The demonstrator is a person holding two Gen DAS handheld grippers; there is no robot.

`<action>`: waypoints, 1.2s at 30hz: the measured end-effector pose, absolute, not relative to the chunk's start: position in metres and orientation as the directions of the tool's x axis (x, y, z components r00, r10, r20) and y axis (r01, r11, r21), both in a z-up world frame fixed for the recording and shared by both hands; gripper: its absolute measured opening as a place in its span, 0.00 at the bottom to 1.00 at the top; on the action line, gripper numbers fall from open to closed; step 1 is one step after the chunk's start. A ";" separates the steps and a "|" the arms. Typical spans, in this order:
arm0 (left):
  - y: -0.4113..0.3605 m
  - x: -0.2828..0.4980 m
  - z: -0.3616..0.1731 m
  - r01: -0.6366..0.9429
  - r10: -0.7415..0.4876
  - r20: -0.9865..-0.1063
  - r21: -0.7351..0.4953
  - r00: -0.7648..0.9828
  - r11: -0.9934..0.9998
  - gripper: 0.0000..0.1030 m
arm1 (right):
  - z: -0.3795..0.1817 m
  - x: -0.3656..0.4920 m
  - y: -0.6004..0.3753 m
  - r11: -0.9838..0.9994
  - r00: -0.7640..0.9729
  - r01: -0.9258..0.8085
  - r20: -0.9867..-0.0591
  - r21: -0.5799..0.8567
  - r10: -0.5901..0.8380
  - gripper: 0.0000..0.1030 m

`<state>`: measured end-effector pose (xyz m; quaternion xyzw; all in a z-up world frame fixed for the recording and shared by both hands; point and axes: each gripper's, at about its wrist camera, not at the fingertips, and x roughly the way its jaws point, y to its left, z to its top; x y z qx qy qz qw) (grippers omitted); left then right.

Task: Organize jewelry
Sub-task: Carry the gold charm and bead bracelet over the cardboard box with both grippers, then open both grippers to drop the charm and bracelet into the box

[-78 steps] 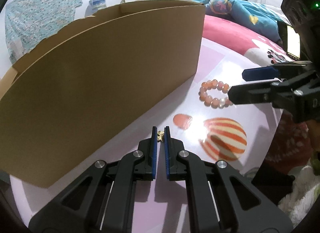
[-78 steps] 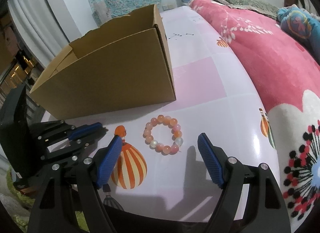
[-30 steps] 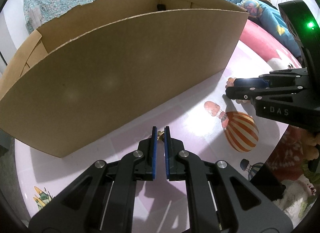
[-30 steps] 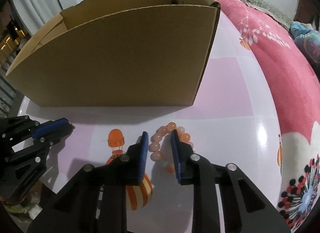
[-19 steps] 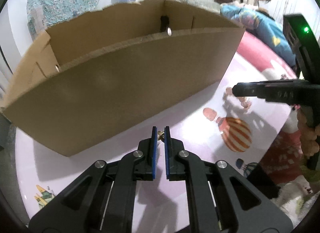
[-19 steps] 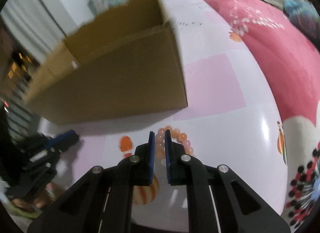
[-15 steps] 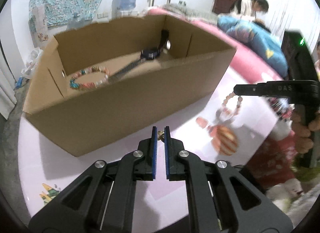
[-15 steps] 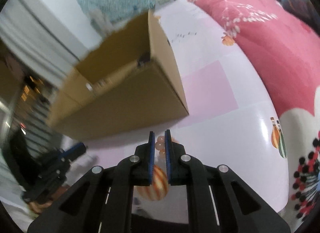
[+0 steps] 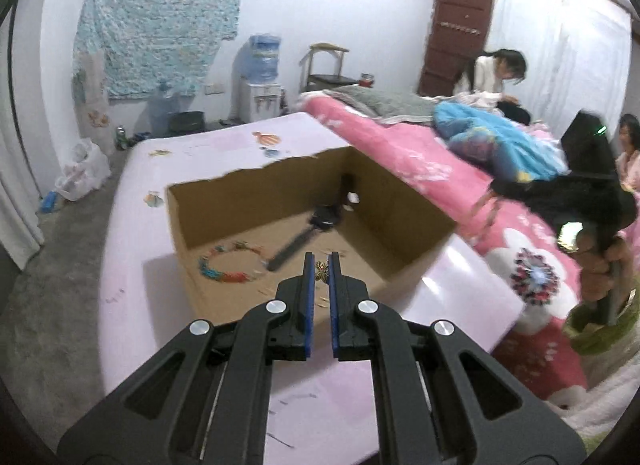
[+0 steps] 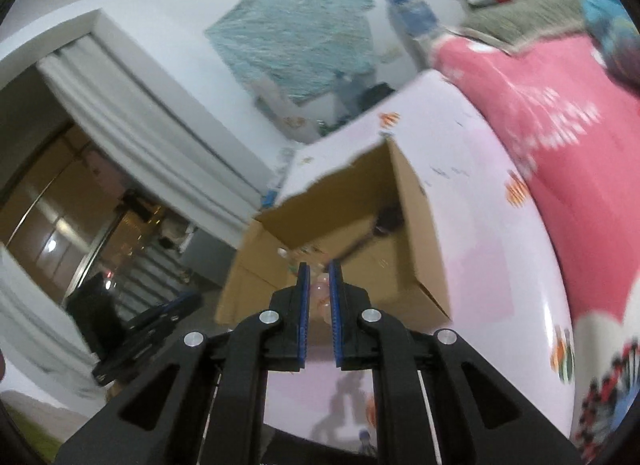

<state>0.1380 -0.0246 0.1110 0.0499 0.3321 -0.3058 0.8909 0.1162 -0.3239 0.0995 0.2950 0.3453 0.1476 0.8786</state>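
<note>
Small gold charm [image 9: 322, 270] pinched at the tips of the left gripper [image 9: 321, 271], jaws clenched on it, raised over the near edge of the open cardboard box [image 9: 404, 209]. Pink bead bracelet [image 10: 320, 292] clamped between the closed jaws of the right gripper [image 10: 319, 289], likewise lifted clear of the table and aimed toward the box; seen from the left wrist as a blurred pale strand [image 9: 484, 205] dangling just past the box's right wall. Already lying on the box floor: a multicoloured bead bracelet [image 9: 230, 265] at the left and a dark-strapped wristwatch [image 9: 312, 231] stretched diagonally toward the far corner, with a few small pale bits near the back wall, too blurred to name. By the look of it, well past the halfway mark: two pieces stowed, two more airborne and awaiting release, nothing else of jewelry visible on the pale pink tabletop [image 9: 224, 141]. Little in the way of either drop beyond the box's own walls and the ragged torn back rim; some risk of the tiny charm landing on the watch strap or clipping the near wall. Around the scene: pink floral bedding [image 9: 400, 145], a water dispenser [image 9: 262, 85], a patterned cloth [image 9: 160, 25] on the wall, a seated person [image 9: 496, 77] in the background.
</note>
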 end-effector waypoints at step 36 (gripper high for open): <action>0.004 0.193 0.085 0.438 -0.348 -0.700 -0.056 0.624 0.897 0.44 | 0.057 0.242 -0.286 0.932 0.439 -0.049 -0.831 0.358 0.342 0.10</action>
